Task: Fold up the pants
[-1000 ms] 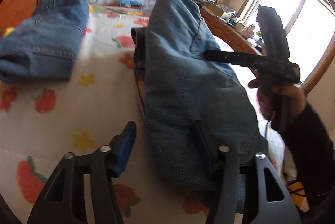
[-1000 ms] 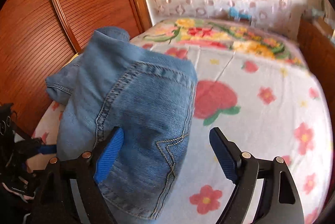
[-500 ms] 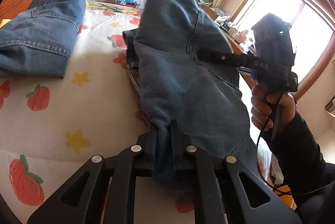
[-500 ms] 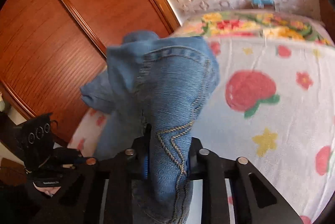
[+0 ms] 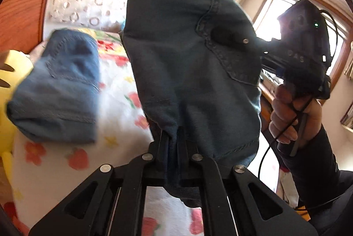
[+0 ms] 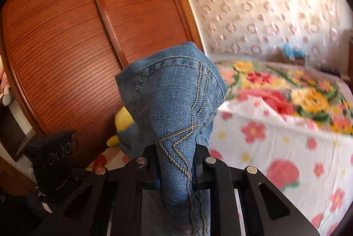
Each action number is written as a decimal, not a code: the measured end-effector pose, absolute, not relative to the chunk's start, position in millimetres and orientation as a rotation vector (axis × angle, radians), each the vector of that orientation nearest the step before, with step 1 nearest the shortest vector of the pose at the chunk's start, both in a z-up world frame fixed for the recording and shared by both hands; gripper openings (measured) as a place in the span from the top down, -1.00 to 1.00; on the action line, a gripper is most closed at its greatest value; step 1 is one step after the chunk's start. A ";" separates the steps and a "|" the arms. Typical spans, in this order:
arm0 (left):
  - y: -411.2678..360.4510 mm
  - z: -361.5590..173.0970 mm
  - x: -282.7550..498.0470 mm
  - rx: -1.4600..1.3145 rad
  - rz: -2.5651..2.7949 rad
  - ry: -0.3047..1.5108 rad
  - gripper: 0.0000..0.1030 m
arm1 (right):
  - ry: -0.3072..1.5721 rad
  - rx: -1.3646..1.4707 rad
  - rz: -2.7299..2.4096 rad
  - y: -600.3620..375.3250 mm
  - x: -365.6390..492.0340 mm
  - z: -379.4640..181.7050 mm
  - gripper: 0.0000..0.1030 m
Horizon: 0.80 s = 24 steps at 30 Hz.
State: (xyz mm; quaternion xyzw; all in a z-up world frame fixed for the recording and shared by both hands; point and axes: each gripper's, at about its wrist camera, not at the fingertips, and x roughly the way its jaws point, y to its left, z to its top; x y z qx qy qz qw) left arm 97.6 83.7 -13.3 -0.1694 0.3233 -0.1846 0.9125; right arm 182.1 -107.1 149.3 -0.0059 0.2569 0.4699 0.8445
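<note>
Pants [image 5: 189,64] hang unfolded, pinched by left claw [image 5: 173,145] and right claw [image 6: 176,161]; another pair [image 5: 59,86] lies folded on the bed [image 5: 55,167]

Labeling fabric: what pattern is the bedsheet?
White bedsheet printed with red and pink flowers and small yellow stars; clearest in the right wrist view.

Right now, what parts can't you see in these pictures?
- Left wrist view: the jeans hang in front of the bed; the right gripper's fingertips are buried in the denim.
- Left wrist view: the left gripper pads are covered by pinched cloth.
- Left wrist view: the folded jeans and yellow toy are blurred; the toy is cut by the edge.
- Right wrist view: the jeans' lower part hides behind the right gripper.
</note>
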 end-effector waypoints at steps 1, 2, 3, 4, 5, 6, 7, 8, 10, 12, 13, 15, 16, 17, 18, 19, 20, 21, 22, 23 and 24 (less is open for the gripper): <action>90.2 -8.9 96.6 -0.354 -0.371 0.652 0.88 | 0.533 -0.020 1.003 -98.6 182.5 152.2 0.64; 97.5 -3.6 94.4 -0.356 -0.358 0.635 0.88 | 0.521 -0.033 1.015 -88.5 180.9 159.8 0.64; 107.4 2.0 93.2 -0.356 -0.340 0.619 0.88 | 0.512 -0.041 1.030 -82.3 178.8 163.4 0.64; 116.5 7.8 90.4 -0.354 -0.321 0.602 0.88 | 0.504 -0.046 1.047 -71.1 178.5 166.8 0.64; 126.7 13.4 87.1 -0.353 -0.301 0.587 0.88 | 0.496 -0.048 1.069 -56.8 178.5 174.0 0.64; 138.2 19.2 83.5 -0.355 -0.278 0.571 0.88 | 0.489 -0.050 1.090 -43.0 180.2 178.9 0.64; 151.1 25.6 79.7 -0.354 -0.250 0.554 0.88 | 0.480 -0.048 1.111 -31.4 181.1 181.9 0.64; 160.4 29.9 76.7 -0.351 -0.226 0.542 0.88 | 0.479 -0.038 1.132 -19.6 187.9 182.5 0.64; 179.8 37.8 71.3 -0.333 -0.168 0.519 0.88 | 0.471 -0.008 1.184 9.3 198.9 185.0 0.64; 202.7 47.6 70.1 -0.319 -0.118 0.502 0.88 | 0.477 0.055 1.236 34.7 209.7 186.0 0.64; 210.6 50.9 69.3 -0.307 -0.096 0.498 0.88 | 0.480 0.083 1.251 42.6 215.2 184.3 0.64; 219.8 55.1 78.1 -0.260 -0.048 0.497 0.88 | 0.476 0.160 1.268 56.5 234.3 173.6 0.64; 220.7 53.4 87.7 -0.221 -0.027 0.504 0.88 | 0.482 0.189 1.251 56.9 247.7 160.7 0.63; 222.5 49.1 95.4 -0.205 -0.026 0.519 0.88 | 0.501 0.218 1.213 59.6 263.6 146.6 0.63; 224.0 40.0 107.6 -0.197 -0.016 0.545 0.88 | 0.531 0.236 1.163 61.9 281.8 129.1 0.58; 224.1 29.5 120.4 -0.193 -0.006 0.575 0.88 | 0.562 0.233 1.119 66.8 294.8 113.5 0.49; 224.1 15.2 134.5 -0.191 0.002 0.617 0.88 | 0.621 0.214 1.052 71.9 313.3 92.0 0.44; 222.0 1.0 148.0 -0.179 0.029 0.665 0.88 | 0.694 0.162 0.985 79.7 330.7 68.9 0.32; 222.1 -5.7 159.3 -0.175 0.033 0.689 0.88 | 0.755 0.105 0.935 87.8 342.6 52.2 0.25; 219.3 -17.4 163.6 -0.188 0.020 0.705 0.88 | 0.828 0.039 0.858 91.1 357.7 30.7 0.18; 218.4 -21.2 163.6 -0.194 0.018 0.711 0.88 | 0.864 0.016 0.830 92.3 365.5 21.7 0.05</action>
